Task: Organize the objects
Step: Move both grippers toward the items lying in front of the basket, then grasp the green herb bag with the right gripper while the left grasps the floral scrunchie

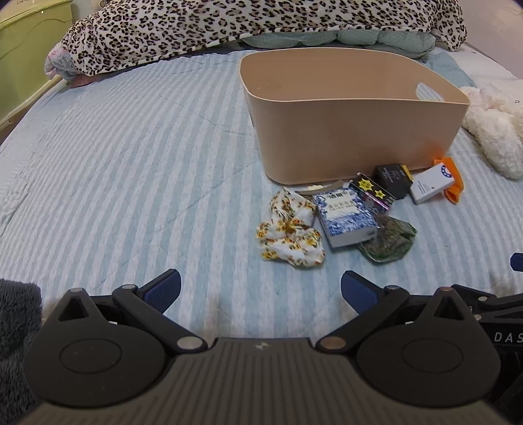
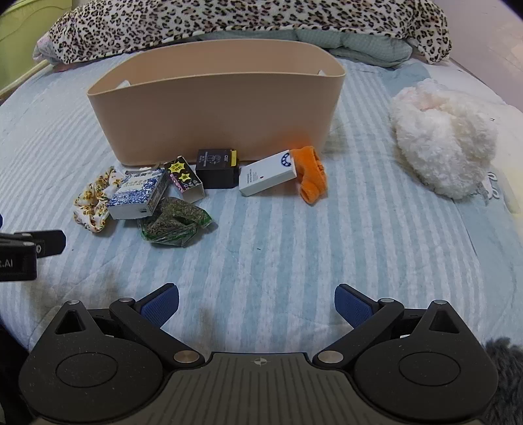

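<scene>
Clutter lies in a row on the striped bed (image 2: 294, 248) just in front of a tan bin (image 2: 215, 108): floral scrunchie (image 2: 93, 202), blue-and-white box (image 2: 139, 196), green packet (image 2: 175, 224), starred box (image 2: 183, 179), black box (image 2: 217, 168), white box (image 2: 269, 176) and orange cloth (image 2: 310, 178). A fluffy white toy (image 2: 441, 137) sits to the bin's right, a leopard blanket (image 2: 228, 19) behind. Left gripper (image 1: 260, 287) and right gripper (image 2: 256, 302) hover near the pile, jaws spread wide, holding nothing.
</scene>
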`<move>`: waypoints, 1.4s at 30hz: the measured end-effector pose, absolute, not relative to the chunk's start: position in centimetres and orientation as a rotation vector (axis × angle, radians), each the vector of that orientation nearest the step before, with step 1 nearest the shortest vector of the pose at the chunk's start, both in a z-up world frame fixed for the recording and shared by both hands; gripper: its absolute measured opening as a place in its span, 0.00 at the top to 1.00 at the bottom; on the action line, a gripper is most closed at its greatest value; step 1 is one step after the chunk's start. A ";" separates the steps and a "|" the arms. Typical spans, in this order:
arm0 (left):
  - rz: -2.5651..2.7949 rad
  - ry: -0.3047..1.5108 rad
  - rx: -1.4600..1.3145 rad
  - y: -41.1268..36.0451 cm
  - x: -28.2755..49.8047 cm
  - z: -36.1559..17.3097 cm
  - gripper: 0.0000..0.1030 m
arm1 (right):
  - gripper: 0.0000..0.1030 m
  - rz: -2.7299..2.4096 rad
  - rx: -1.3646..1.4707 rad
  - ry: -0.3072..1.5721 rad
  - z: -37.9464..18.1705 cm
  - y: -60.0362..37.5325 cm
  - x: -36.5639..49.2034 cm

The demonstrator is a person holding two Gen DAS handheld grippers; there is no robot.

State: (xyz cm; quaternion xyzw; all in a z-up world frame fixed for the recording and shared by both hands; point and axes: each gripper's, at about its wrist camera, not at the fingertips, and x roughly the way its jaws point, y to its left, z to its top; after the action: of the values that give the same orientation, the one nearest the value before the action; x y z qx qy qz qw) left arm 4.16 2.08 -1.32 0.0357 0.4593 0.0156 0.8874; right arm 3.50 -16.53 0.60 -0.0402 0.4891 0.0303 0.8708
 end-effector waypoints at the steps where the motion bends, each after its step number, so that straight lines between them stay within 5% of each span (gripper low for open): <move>1: 0.030 0.956 0.075 2.2 4.4 -1.5 0.00 | 0.00 0.066 -0.085 1.026 0.5 -16.4 3.7; 20: -0.057 1.012 0.097 4.2 10.3 -5.9 0.00 | 0.00 0.169 -0.128 1.127 -3.3 -13.6 8.9; 24: -0.077 1.008 0.063 4.9 10.7 -6.3 0.10 | 0.00 0.199 -0.107 1.133 -3.8 -12.9 9.9; 32: -0.133 1.001 0.052 5.5 11.3 -7.4 0.13 | 0.00 0.221 -0.129 1.114 -4.6 -11.1 11.4; 37: -0.185 0.975 0.047 5.3 10.8 -7.2 0.33 | 0.02 0.241 -0.128 1.089 -4.9 -10.9 11.6; 42: -0.238 0.955 0.068 4.6 10.1 -6.7 0.66 | 0.27 0.280 -0.133 1.055 -4.8 -10.4 10.8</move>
State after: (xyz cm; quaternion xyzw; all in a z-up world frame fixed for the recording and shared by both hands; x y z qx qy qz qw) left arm 10.12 4.64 -6.75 0.0325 0.4583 -0.1144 0.8808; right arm 10.78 -10.35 -4.84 -0.0634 0.5012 0.1331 0.8527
